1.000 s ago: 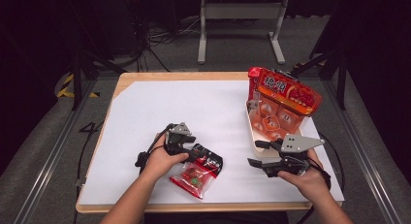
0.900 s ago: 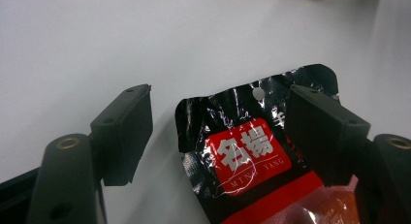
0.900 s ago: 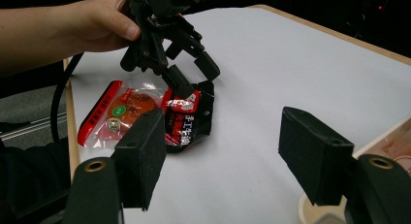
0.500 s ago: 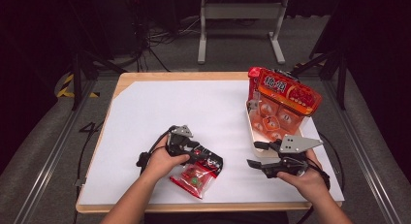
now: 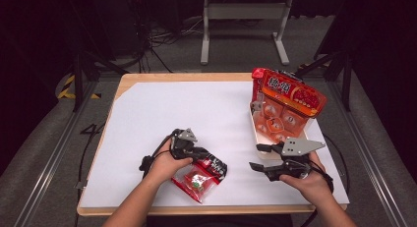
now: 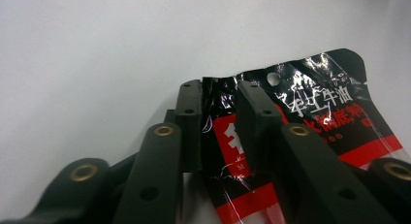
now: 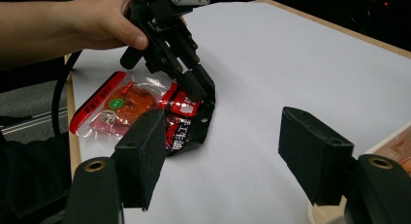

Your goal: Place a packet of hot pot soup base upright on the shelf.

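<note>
- The packet (image 5: pixel 199 174) is lain flat at the near desk (image 5: pixel 147 89) edge, its black end pinched by the left tool (image 5: pixel 209 158), whose jaws have just been closing.
- The right tool (image 5: pixel 260 158) is held spread, empty.
- A snack box (image 5: pixel 287 97) is stood farther back.

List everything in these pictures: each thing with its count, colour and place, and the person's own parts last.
snack packet: 1, red and black with a clear window, front of the table, its black end between the left claw's jaws
box of packets: 1, orange-red, right side of the table, standing open
white sheet: 1, white, covering most of the table
table: 1, light wood edge, centre
metal stand: 1, grey, on the floor beyond the table
left claw: 1, black, jaws just closing on the packet's black end
right claw: 1, black, jaws apart with nothing between them, front right beside the box
hands: 2, one on each claw, coming in from the bottom edge
</note>
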A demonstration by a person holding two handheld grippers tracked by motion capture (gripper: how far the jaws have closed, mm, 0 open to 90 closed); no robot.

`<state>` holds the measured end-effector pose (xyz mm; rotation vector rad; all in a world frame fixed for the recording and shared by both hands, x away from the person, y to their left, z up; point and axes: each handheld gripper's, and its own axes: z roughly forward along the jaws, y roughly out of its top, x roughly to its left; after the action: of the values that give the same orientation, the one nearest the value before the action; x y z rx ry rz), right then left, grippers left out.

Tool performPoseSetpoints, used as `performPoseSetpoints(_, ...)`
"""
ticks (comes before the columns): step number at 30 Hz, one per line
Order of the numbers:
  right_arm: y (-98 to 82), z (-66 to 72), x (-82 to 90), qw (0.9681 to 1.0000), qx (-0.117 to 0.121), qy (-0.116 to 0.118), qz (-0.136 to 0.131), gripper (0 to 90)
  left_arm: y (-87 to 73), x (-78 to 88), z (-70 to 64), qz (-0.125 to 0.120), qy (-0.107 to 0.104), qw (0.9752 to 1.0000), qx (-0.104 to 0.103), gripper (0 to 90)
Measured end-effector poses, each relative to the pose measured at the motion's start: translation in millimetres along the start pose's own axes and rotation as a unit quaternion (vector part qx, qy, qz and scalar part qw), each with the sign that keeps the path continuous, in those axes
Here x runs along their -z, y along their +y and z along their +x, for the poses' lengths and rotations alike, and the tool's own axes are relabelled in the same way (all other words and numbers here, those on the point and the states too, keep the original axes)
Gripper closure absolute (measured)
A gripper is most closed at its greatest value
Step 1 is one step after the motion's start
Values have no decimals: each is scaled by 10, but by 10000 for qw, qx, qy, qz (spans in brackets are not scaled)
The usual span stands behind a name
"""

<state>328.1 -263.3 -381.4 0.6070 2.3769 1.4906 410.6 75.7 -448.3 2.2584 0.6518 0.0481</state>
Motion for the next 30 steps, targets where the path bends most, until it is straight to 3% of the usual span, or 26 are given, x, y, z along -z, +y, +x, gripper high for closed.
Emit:
performPoseSetpoints(6, -1, 5, -8, 10000, 11, 8, 7, 347, -1, -1, -16, -28, 78, 9999, -133, 882)
performPoseSetpoints(14, -1, 11, -13, 10000, 14, -6, 13, 357, 29, 79, -34, -137, 63, 9998, -129, 900)
performPoseSetpoints(20, 7, 22, -11, 9999, -118, 73, 69, 455, 70, 213, -72, -529, -64, 9986, 2, 900)
performPoseSetpoints(30, 42, 34, -29, 9997, -213, 83, 8, 471, 141, 441, -159, -1037, -49, 9945, -102, 900)
